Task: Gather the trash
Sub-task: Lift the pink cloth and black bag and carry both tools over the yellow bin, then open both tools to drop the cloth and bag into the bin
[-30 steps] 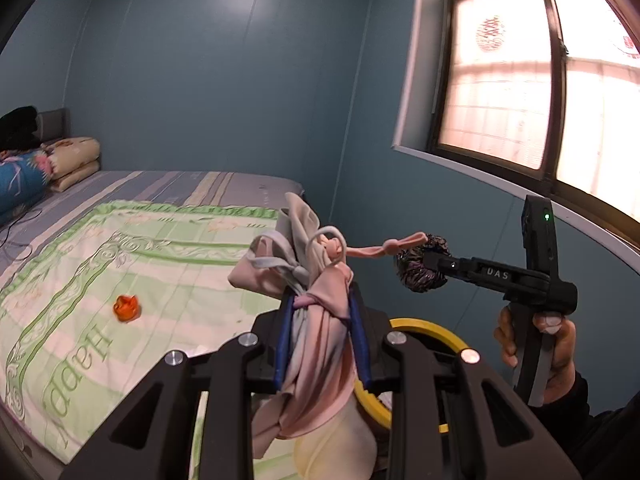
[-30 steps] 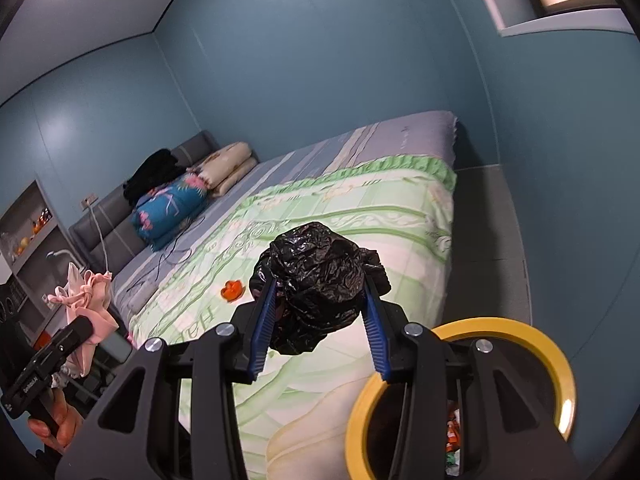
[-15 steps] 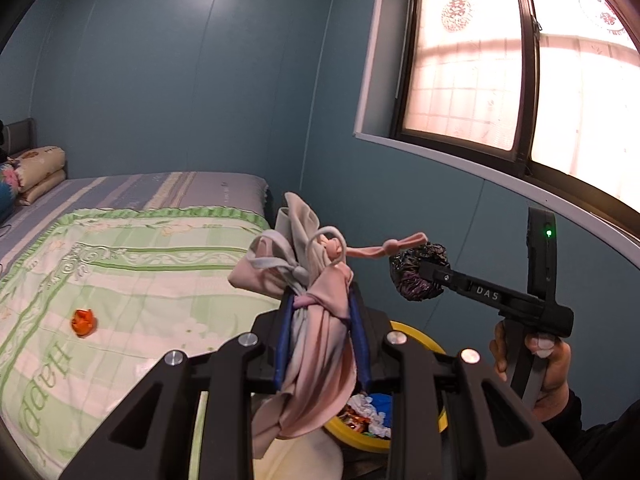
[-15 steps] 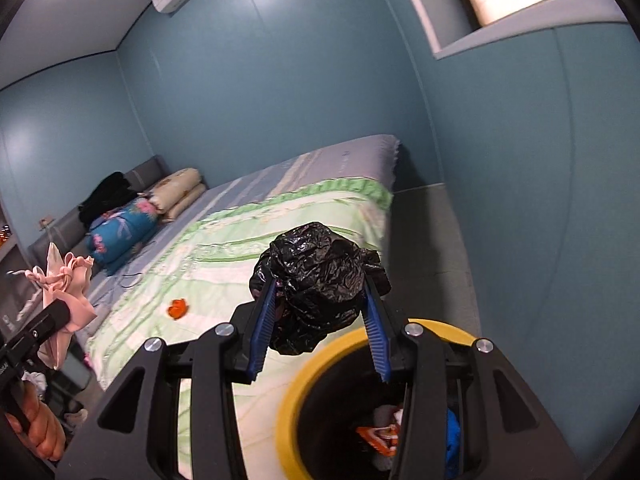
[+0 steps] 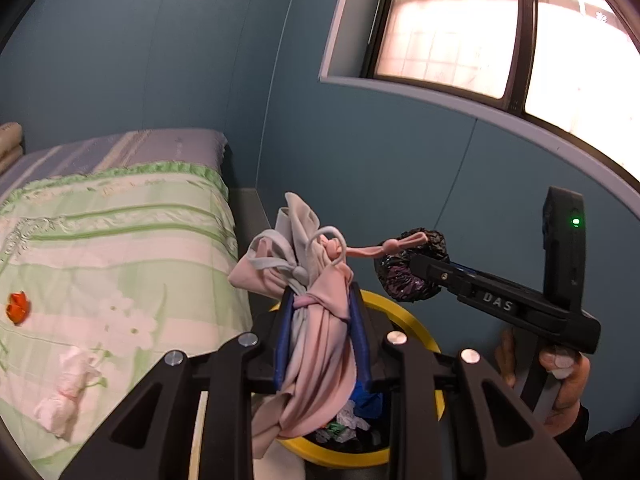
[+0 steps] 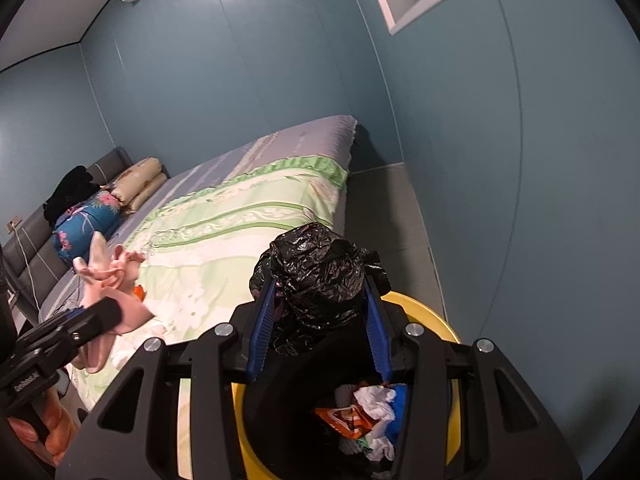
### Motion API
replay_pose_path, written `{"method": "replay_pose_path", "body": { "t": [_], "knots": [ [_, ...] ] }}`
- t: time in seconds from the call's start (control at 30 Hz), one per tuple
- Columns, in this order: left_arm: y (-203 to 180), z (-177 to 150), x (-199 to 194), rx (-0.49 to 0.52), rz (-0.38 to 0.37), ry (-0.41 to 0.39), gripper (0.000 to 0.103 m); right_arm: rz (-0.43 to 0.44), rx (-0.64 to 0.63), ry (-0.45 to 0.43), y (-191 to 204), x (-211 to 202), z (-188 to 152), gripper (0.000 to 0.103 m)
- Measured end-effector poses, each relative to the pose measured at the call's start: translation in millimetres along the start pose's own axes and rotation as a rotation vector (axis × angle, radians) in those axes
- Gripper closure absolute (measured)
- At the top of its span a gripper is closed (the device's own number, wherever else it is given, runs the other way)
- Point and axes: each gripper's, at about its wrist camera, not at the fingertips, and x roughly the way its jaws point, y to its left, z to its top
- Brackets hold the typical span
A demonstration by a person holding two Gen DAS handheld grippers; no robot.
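Pink knotted plastic, a tied-off bag (image 5: 320,312), is clamped tight between your left gripper (image 5: 320,336) pads, knot and loose ears standing above the blue fingers and the rest hanging below, so it should drop cleanly once you let go. Your right gripper (image 6: 318,320) grips a crumpled black bag (image 6: 320,276), its bulk bulging above the pads. Both loads hang over the yellow-rimmed bin (image 6: 436,322), which already holds wrappers and paper, so this looks like the moment to release.

The bin stands on the floor just beside the foot corner of the bed (image 5: 120,240), in the narrow strip between the mattress edge and the blue wall. Room is tight: the two grippers crowd together above the rim, the pink bag's stray handle reaching to the black bag. Drop one at a time, well inside the rim.

More waits on the quilt: an orange scrap (image 5: 18,308) near its left edge and a white-and-pink wad (image 5: 66,392) toward the near edge.
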Motion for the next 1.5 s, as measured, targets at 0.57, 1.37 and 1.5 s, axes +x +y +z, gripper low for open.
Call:
{"method": "replay_pose_path", "body": {
  "t": [0.57, 1.37, 1.5],
  "knots": [
    [0.2, -42.0, 80.4, -0.047, -0.032, 0.196, 0.079, -0.018, 0.037, 0.139, -21.9, 24.0, -26.3, 0.063],
    [24.9, -39.3, 64.0, -0.13, -0.016, 0.155, 0.039, -0.023, 0.124, 0.147, -37.7, 22.1, -21.2, 0.03],
    [37.9, -37.4, 55.3, -0.148, 0.03, 0.133, 0.03, 0.003, 0.101, 0.111, -31.5, 18.4, -18.5, 0.018]
  ]
}}
